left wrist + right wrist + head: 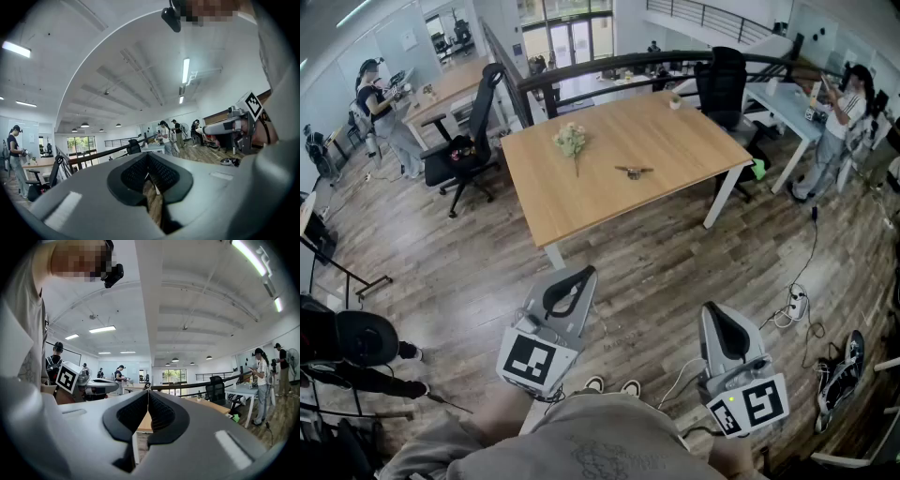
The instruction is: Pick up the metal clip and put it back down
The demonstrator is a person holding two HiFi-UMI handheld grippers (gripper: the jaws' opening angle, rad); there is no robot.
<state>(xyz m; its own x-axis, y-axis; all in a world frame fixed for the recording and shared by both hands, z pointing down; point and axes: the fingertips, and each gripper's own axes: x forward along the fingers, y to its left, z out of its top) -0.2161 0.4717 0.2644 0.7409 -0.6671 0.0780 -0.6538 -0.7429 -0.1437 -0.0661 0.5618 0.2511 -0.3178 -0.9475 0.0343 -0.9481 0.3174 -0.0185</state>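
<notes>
The metal clip [634, 172] is small and far away, so its details are hard to make out. It is a dark, thin shape lying near the middle of the light wooden table [675, 141], in the upper centre of the frame, to the right of pale flowers [571, 141]. At the bottom, the grey left gripper [579, 275] and right gripper [713, 312] both have their black ribbed jaws pressed together, empty.

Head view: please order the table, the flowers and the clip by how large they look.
1. table
2. flowers
3. clip, only a little smaller than the flowers; both lie on the table, similarly far.
</notes>
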